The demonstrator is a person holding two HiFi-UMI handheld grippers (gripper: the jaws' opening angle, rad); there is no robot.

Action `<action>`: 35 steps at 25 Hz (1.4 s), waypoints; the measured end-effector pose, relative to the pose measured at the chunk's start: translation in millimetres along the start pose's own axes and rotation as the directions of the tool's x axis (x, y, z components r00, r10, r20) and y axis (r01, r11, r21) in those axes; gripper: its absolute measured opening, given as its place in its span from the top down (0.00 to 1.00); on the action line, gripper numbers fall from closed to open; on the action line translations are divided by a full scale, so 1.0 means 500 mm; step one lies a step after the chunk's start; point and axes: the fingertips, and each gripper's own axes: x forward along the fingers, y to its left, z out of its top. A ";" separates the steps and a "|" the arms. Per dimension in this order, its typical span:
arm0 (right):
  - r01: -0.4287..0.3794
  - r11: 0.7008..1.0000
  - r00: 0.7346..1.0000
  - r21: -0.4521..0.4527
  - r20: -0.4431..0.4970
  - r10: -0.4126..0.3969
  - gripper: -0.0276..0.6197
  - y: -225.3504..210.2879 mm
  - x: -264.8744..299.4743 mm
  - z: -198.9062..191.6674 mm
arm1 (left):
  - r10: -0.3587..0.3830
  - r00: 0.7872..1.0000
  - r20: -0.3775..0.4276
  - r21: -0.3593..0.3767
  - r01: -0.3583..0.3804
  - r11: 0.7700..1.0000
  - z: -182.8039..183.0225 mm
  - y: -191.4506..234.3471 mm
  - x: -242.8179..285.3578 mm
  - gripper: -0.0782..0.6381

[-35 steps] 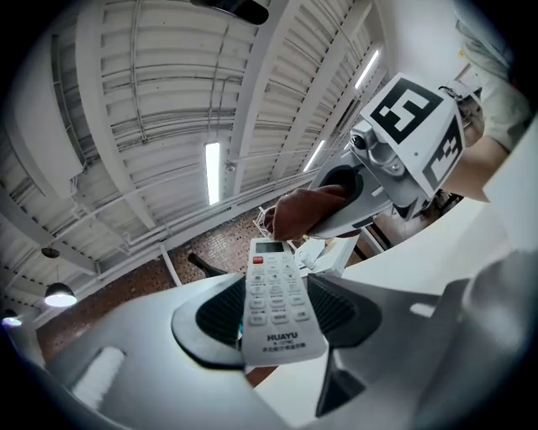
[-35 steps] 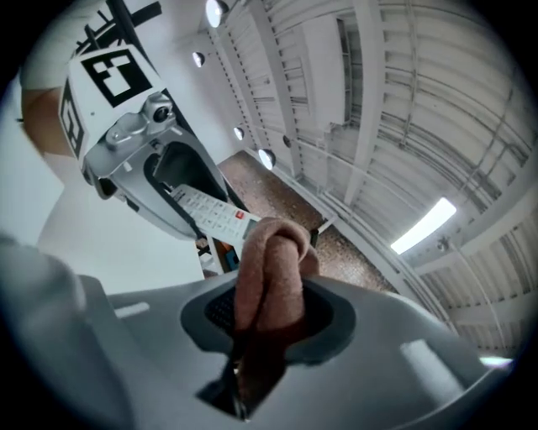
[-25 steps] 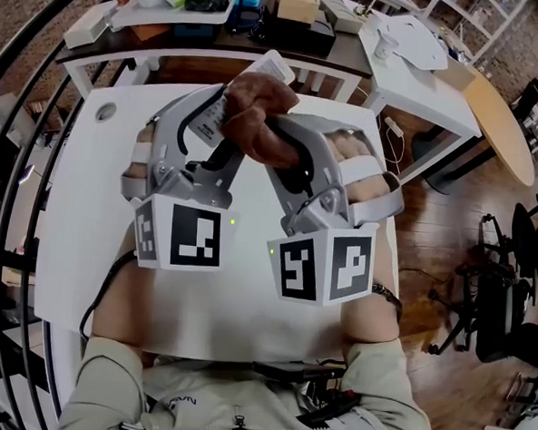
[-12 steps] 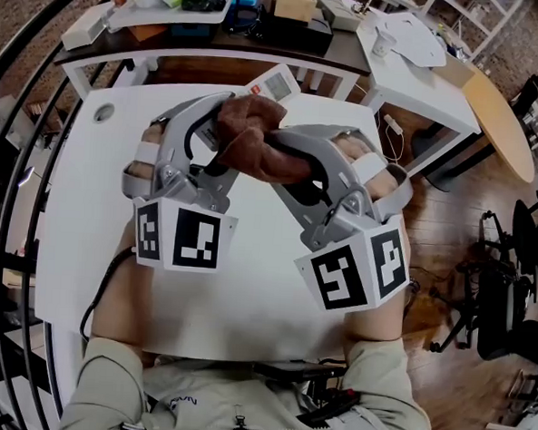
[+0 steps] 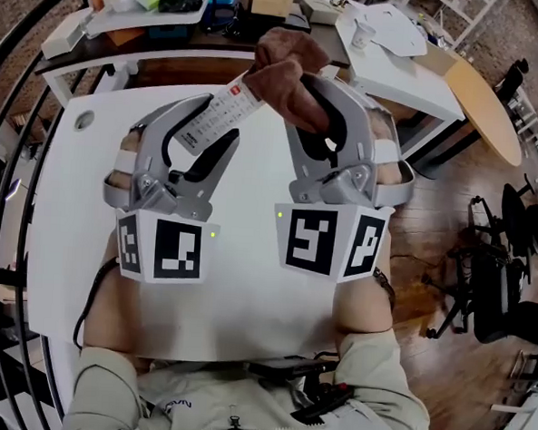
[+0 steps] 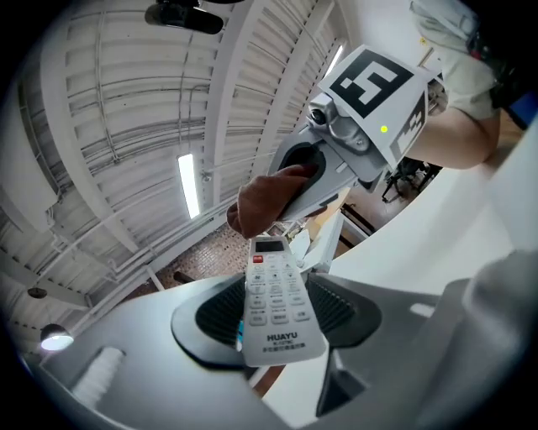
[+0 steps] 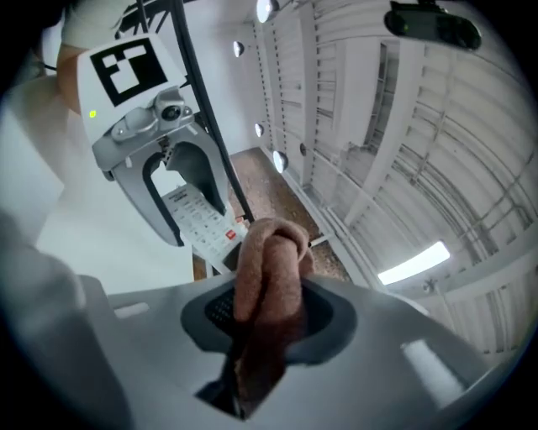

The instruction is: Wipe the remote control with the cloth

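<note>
Remote (image 5: pixel 223 109) pinched in left tongs (image 5: pixel 204 135), up off table (image 5: pixel 74 207). Right tongs (image 5: pixel 314 99) clamping brown cloth (image 5: pixel 287 67), cloth right at remote's far end.

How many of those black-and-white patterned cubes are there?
2. One cube sits on the left gripper, which grips the remote control; the other cube is on the right gripper, which grips the cloth. None seems hidden.

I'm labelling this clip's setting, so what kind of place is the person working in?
Probably an office or lab workroom: a plain white table, a cluttered side bench behind it, black swivel chairs on a wood floor, and a bare ribbed ceiling with strip lights.
</note>
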 end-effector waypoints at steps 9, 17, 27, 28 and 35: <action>-0.220 0.966 0.972 -0.136 0.055 0.229 0.81 0.111 -0.009 0.047 | -0.011 1.000 -0.010 0.019 0.011 1.000 -0.005 -0.015 0.004 0.55; -0.411 0.902 0.871 -0.131 0.237 0.431 0.81 0.168 -0.064 0.112 | 0.001 1.000 -0.007 0.005 -0.001 1.000 -0.003 -0.007 0.003 0.55; -0.201 0.976 0.939 0.089 0.300 0.166 0.80 0.035 -0.053 0.088 | -0.036 0.995 0.088 -0.128 0.047 0.991 0.030 0.021 -0.006 0.55; -0.145 0.980 0.953 0.138 0.286 0.101 0.80 0.008 -0.047 0.075 | -0.037 0.995 0.096 -0.148 0.051 0.988 0.030 0.024 -0.008 0.55; -0.048 0.919 0.990 0.391 0.137 -0.007 0.80 -0.050 -0.003 -0.034 | 0.004 0.988 0.154 -0.437 0.065 0.897 0.031 0.060 -0.021 0.55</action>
